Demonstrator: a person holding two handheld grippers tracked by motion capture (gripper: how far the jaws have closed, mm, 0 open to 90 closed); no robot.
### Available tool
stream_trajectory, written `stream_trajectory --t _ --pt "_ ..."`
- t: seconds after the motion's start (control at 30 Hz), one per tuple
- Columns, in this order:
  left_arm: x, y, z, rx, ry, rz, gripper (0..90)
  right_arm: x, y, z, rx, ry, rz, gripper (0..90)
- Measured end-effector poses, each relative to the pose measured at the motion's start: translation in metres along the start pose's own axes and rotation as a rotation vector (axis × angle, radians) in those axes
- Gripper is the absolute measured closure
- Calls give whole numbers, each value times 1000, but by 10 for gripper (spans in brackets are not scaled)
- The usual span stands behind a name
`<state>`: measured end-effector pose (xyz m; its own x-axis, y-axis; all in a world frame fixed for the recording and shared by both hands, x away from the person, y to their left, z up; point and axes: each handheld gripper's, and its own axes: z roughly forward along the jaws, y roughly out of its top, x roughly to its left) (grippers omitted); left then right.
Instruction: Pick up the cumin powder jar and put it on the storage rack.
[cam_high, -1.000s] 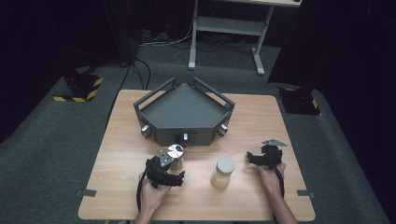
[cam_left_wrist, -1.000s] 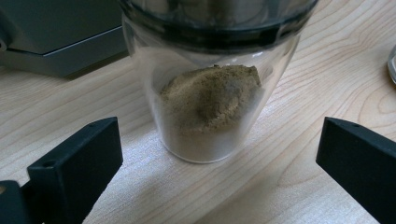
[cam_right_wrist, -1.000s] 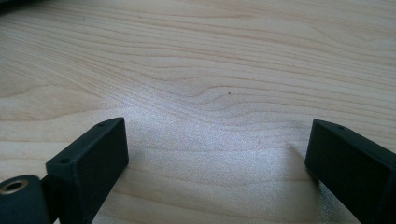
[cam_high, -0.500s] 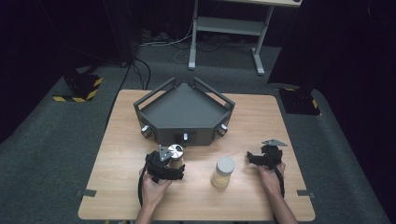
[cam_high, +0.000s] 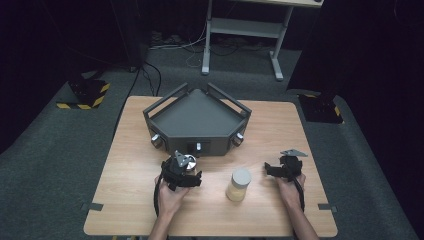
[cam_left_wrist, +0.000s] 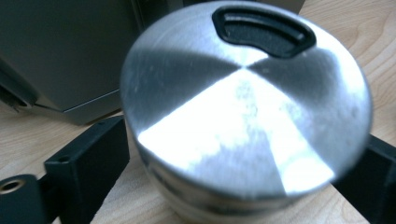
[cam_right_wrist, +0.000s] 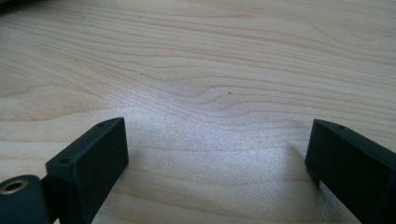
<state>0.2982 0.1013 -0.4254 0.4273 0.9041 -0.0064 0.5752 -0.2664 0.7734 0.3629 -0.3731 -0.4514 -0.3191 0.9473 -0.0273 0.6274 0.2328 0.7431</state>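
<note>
The left gripper has its jaws around a small jar with a brushed metal lid, which stands on the worktop just in front of the near face of the dark grey tray. In the left gripper view the two black jaws flank the jar body below the lid; they have just been closing, with the jar between them, and now look snug against its sides, so I judge the grip made or very nearly made. The lid has a black curved slot near its far edge.

The right gripper rests on the right part of the worktop, its jaws wide apart with only bare wood between them. A second jar, pale with a grey lid, stands between the two hands, apart from both.

The step in hand looks like picking up the metal-lidded jar. The next move calls for a firm squeeze, then a straight lift high enough to clear the tray's front wall if the jar is meant to go in there. The lid is broad and the jar body smooth, so a loose grip could let it slip or tilt.
</note>
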Motion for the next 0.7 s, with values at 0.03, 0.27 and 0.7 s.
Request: stream_trajectory --t 0.03,0.27,0.7 --pt "-1 2 0 6 -5 -11 79 0 0 0 0 0 0 53" --pt "-5 7 5 14 9 -5 169 0 0 0 0 0 2 54" --pt "-5 7 10 26 17 -9 311 0 0 0 0 -1 2 54"
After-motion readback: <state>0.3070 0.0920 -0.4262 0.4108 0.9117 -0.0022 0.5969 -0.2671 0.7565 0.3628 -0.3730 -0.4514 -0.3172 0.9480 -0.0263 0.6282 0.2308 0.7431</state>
